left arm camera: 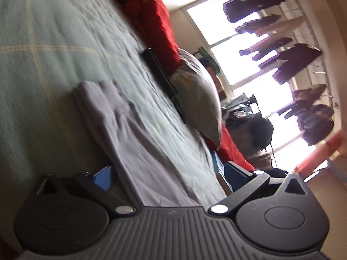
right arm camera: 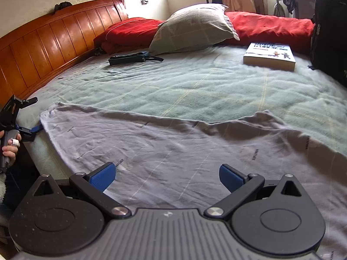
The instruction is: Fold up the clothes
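Observation:
A grey garment (right arm camera: 173, 151) lies spread flat on the green bed blanket (right arm camera: 195, 86), with creases along its far edge. My right gripper (right arm camera: 167, 176) hovers low over the garment's near part, open wide; its blue pads (right arm camera: 104, 176) hold nothing. My left gripper (right arm camera: 32, 117), held by a hand (right arm camera: 9, 149), sits at the garment's left corner. The left wrist view is tilted and blurred. There the left gripper (left arm camera: 168, 176) is open, with the grey garment (left arm camera: 134, 130) running between its spread fingers and not pinched.
A pale pillow (right arm camera: 193, 28) and a red quilt (right arm camera: 271, 26) lie at the bed's far side, and a wooden headboard (right arm camera: 54, 43) stands on the left. A book (right arm camera: 270, 56) and a black tool (right arm camera: 130, 57) rest on the blanket. A dark bag (right arm camera: 329, 28) stands at the right. Clothes (left arm camera: 282, 65) hang by the window.

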{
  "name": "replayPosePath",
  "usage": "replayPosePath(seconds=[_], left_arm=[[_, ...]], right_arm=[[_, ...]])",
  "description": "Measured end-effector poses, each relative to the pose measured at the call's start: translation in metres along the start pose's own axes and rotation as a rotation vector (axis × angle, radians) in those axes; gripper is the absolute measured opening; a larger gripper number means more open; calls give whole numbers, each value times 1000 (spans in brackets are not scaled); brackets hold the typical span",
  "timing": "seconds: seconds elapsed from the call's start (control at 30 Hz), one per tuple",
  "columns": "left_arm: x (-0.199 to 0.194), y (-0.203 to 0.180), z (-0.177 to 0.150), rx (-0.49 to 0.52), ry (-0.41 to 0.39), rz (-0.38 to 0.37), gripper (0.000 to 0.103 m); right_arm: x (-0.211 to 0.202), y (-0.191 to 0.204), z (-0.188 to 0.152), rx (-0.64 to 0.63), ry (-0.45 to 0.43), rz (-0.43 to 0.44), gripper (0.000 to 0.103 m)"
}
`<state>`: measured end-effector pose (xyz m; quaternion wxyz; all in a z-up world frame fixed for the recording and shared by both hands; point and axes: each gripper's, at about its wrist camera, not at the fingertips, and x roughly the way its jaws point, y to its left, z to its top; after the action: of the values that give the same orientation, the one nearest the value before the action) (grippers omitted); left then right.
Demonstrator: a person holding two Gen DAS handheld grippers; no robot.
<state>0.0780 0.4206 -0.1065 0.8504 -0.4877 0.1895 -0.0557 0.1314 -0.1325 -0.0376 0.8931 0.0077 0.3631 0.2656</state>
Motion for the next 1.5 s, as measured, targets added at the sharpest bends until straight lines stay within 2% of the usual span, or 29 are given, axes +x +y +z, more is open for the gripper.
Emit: replayPosePath(seconds=[0.27,0.37,0.43,0.5,0.63,0.8,0.93,1.1,1.17,1.2,1.33,1.5], left_arm=[[10,13,18,-117,-81,-5,102],[14,0,10,-54,-21,-54,102],[19,-5,6,-1,-13,-15,102],[24,-1,8,-2,-25,20,102],[25,7,18,-37,-74,31,102],[28,3,18,4,-77,48,102],[33,1,17,57,-54,63,102],[37,-15,4,145,24,88,102],[41,-17,4,187,14,122,102],[44,-16,6,177,0,133,102],[49,-26,16,159,-19,156,102],[36,-48,13,178,-29,116,102]], right_arm=[[4,2,-1,15,19,23,103],[9,0,-2,23,42,23,103],[13,-2,-3,36,56,24,103],[14,-3,-4,48,65,36,103],[14,-4,-4,69,68,67,103],[17,-4,-4,91,77,98,103],[19,-2,-4,78,87,91,103],[17,-2,-4,74,80,96,103],[17,-3,-4,76,76,102,103],[17,-3,-4,78,77,108,103],[11,-4,-3,101,75,164,103],[8,-11,5,182,107,265,103]])
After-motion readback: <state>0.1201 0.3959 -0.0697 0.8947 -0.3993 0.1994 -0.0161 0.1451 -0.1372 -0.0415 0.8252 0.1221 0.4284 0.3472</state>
